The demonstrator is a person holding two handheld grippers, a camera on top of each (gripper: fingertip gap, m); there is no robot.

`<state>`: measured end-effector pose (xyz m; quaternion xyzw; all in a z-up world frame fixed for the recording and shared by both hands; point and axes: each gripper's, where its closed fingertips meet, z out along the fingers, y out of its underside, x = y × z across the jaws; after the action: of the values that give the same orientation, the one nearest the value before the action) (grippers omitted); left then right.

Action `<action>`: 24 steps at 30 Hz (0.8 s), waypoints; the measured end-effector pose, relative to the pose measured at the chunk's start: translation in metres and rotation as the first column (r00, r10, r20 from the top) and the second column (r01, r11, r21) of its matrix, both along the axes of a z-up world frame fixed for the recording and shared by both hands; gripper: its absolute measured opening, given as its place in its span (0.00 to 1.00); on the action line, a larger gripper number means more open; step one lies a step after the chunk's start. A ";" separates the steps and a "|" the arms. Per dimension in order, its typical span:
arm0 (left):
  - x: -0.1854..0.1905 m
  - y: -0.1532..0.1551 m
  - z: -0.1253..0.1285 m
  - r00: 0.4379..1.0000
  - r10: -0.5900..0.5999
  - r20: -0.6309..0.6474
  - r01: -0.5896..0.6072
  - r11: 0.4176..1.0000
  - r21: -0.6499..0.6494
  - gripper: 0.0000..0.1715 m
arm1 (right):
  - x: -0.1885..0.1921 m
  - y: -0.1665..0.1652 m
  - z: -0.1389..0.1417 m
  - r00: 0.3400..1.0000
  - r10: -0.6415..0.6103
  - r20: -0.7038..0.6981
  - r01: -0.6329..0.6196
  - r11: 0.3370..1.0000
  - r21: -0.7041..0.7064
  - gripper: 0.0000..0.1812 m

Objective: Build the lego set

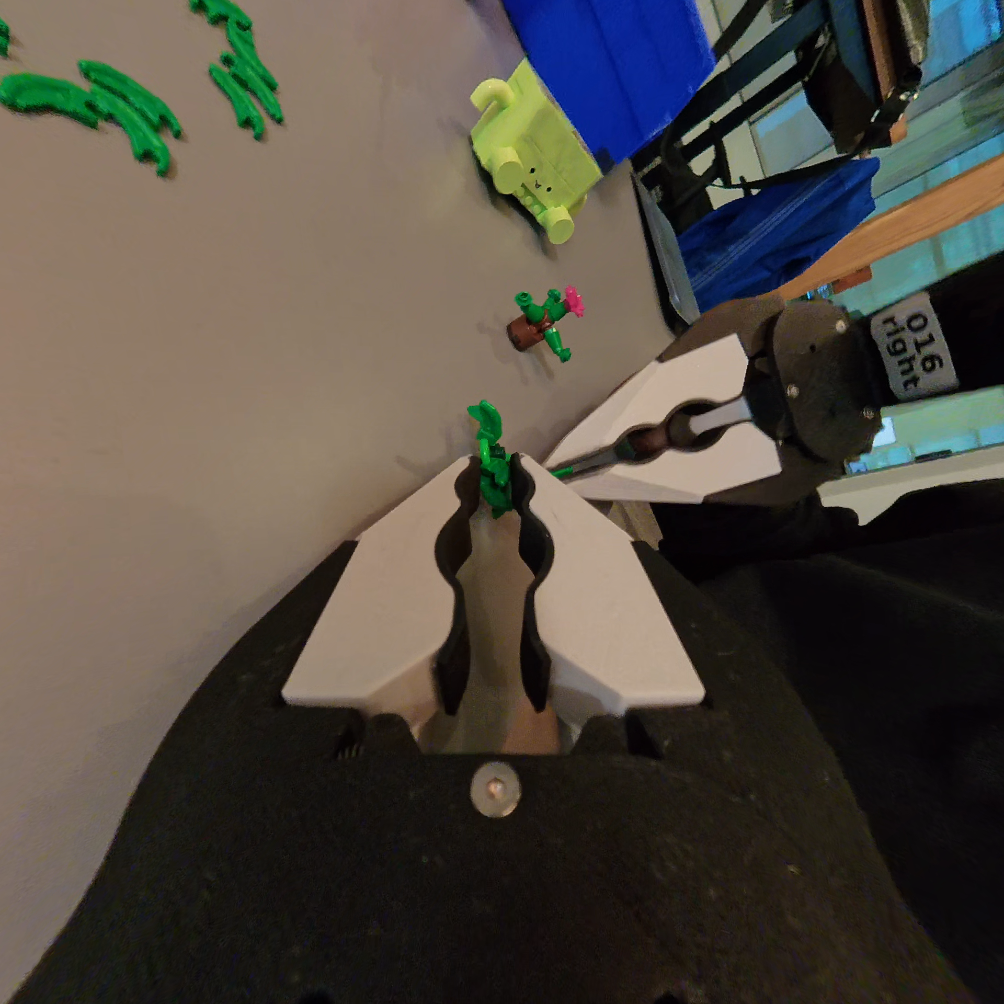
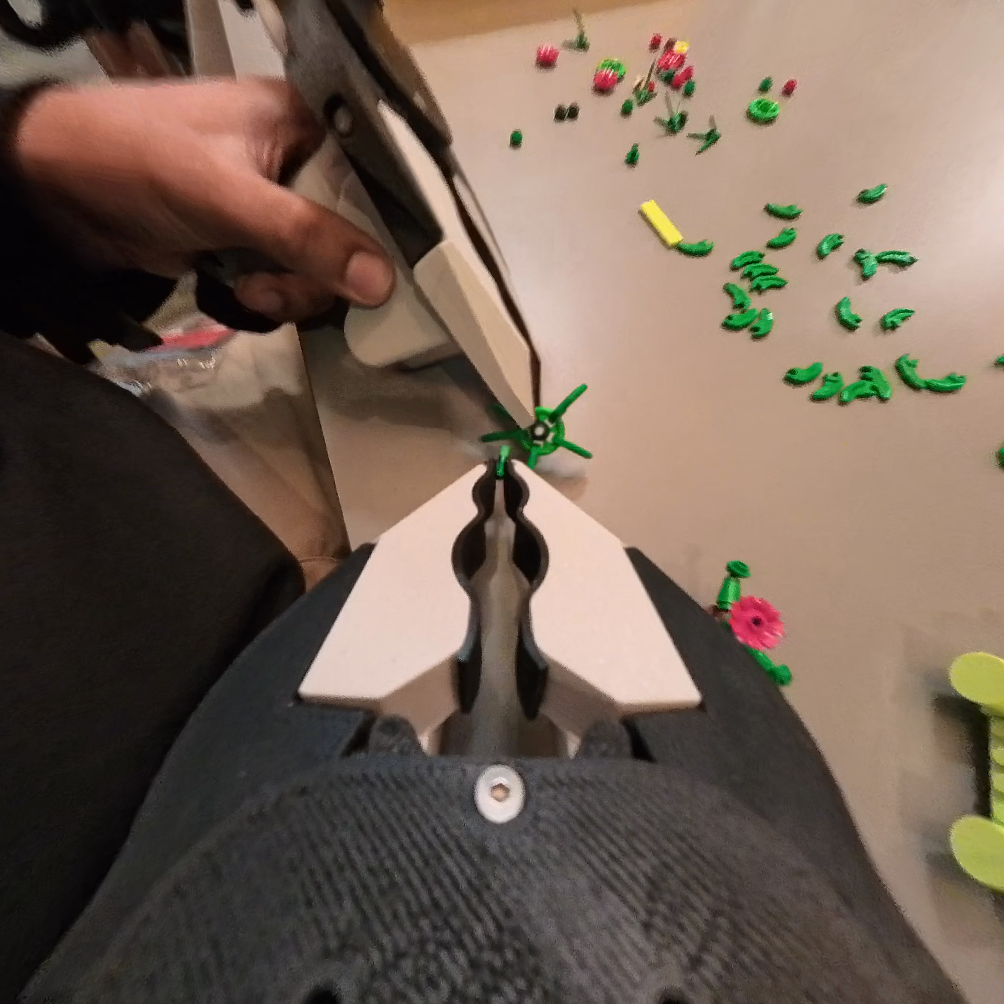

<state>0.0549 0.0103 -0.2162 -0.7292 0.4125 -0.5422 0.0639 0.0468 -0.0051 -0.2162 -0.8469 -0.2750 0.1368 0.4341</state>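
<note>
Above the table (image 1: pixel 217 380), the left gripper (image 1: pixel 495 462) is pinching a green leafy stem piece (image 1: pixel 491 456) while the right gripper (image 2: pixel 502 468) is nipping what is probably a thin green stalk (image 2: pixel 502 459), which next needs lining up with the whorl's centre hole.

1. Your right gripper (image 2: pixel 501 467) pinches a thin green stem piece (image 2: pixel 503 459) at its very tips; the jaws are nearly together.
2. Just beyond it, your left gripper (image 2: pixel 529 415) comes in from the upper left, its tips on a green spiked leaf piece (image 2: pixel 543 432).
3. Your hand (image 2: pixel 179 201) wraps the left gripper's handle.
4. Loose curved green leaves (image 2: pixel 752 282) lie scattered on the table (image 2: pixel 679 516) to the right, with a yellow bar (image 2: pixel 660 224) near them.
5. A pink flower (image 2: pixel 756 622) on a green stalk sits at the right, beside a lime-green block (image 2: pixel 983 760) at the edge.
</note>
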 end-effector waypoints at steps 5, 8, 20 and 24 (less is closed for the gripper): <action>-0.003 -0.006 -0.006 0.997 -0.050 -0.055 0.056 0.992 0.116 0.05 | 0.017 0.001 0.016 0.990 -0.068 -0.122 0.070 0.997 0.015 0.01; -0.004 -0.015 -0.011 0.992 -0.084 -0.096 0.096 0.987 0.128 0.05 | 0.014 -0.001 0.000 0.993 -0.063 -0.099 0.059 0.997 -0.043 0.01; -0.003 -0.018 -0.010 0.982 -0.105 -0.155 0.124 0.985 0.123 0.16 | 0.004 -0.004 -0.012 1.000 -0.024 -0.007 0.024 0.998 -0.063 0.01; -0.003 -0.018 -0.011 0.967 -0.141 -0.214 0.166 0.981 0.103 0.15 | 0.003 -0.005 -0.012 1.000 -0.020 0.011 0.021 0.998 -0.054 0.01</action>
<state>0.0522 -0.0081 -0.2269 -0.7420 0.5038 -0.4417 0.0223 0.0499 -0.0101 -0.2283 -0.8618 -0.2650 0.1351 0.4109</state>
